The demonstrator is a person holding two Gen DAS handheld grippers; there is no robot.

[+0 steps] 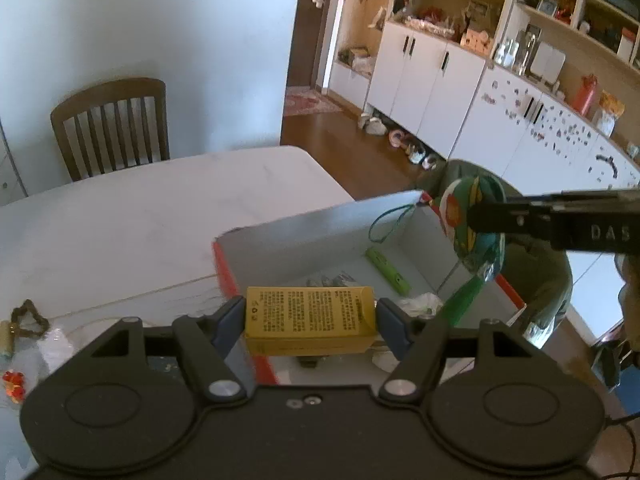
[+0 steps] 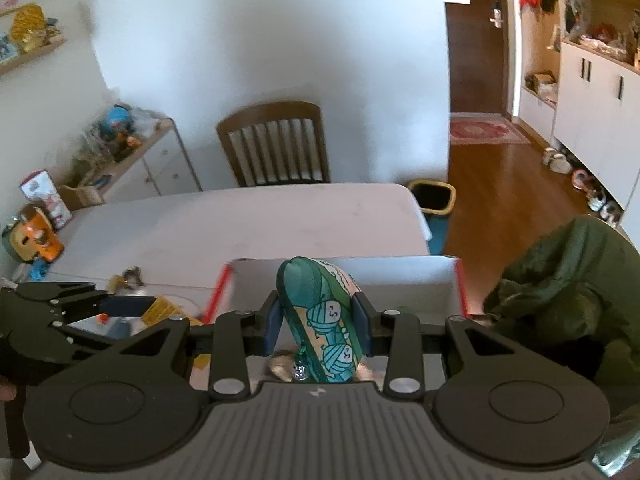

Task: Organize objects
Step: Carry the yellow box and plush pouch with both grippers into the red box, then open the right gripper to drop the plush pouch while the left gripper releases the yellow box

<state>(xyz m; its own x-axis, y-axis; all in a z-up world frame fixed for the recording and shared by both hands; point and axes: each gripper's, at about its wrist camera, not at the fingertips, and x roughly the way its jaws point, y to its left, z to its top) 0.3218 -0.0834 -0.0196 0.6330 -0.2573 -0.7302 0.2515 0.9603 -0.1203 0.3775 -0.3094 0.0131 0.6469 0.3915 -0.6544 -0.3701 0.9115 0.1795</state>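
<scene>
Over the open box (image 1: 280,248) on the desk (image 1: 140,216), my left tongs (image 1: 310,314) clamp a yellow carton (image 1: 310,316), my right tongs (image 2: 318,318) a green pouch (image 2: 320,320). Releasing both together risks collision or tangling the pouch's cord.

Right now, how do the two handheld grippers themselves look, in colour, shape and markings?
Both are black plastic. The left gripper has two round discs on its body, silver pivot screws, angular linkage arms and blue pads on the jaws. The right gripper is built the same, with a ribbed grey panel; from the left view its side shows pale letters "DAS".
</scene>
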